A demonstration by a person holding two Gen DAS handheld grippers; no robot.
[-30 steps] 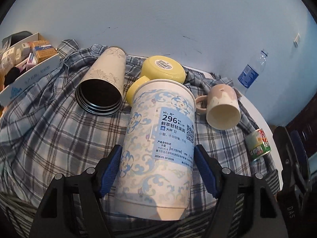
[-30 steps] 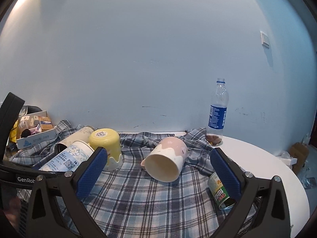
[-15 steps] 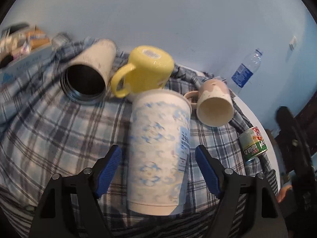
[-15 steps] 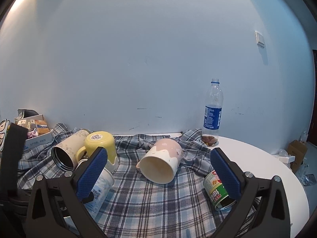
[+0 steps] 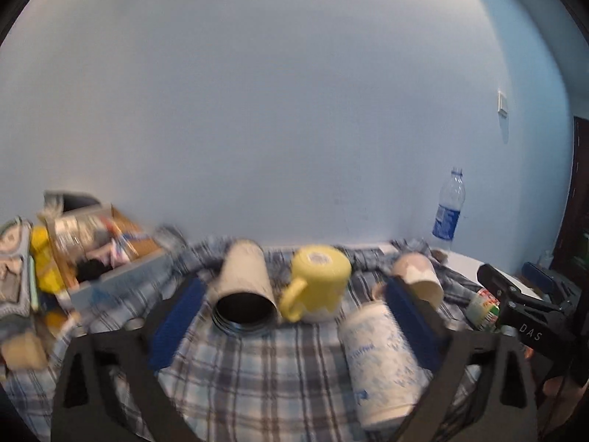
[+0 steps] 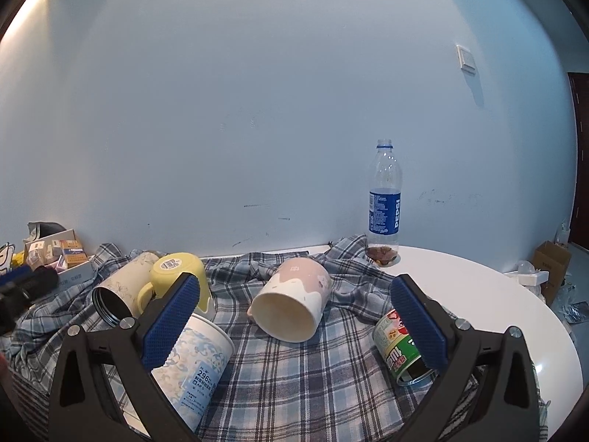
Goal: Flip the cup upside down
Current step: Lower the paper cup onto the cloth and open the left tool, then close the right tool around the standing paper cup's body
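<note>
Cup (image 6: 291, 304) (the pink one, as I read the task) lies on its side on the cloth (image 6: 294, 386), just ahead of the right gripper (image 6: 296, 281) and centred between its fingers, mouth facing them, base pointing away. Leftmost, the left gripper (image 5: 294, 287) has its fingers spread wide and holds nothing; a flask (image 6: 117, 291) and a yellow mug (image 6: 176, 269), base up, sit between and beyond its tips, and a paper cup (image 6: 191, 364) lies against the inside of its right finger. The right gripper's fingers are also spread wide and empty, the paper cup behind the left one, a can (image 6: 395, 346) behind the right. The cup looks ceramic: stiff, fairly heavy, glazed and probably slippery, and it could chip if dropped, though the cloth would soften that. It may roll when nudged. I would pinch across the body near the middle, keeping off the handle at its lower left, then turn the mouth down.
</note>
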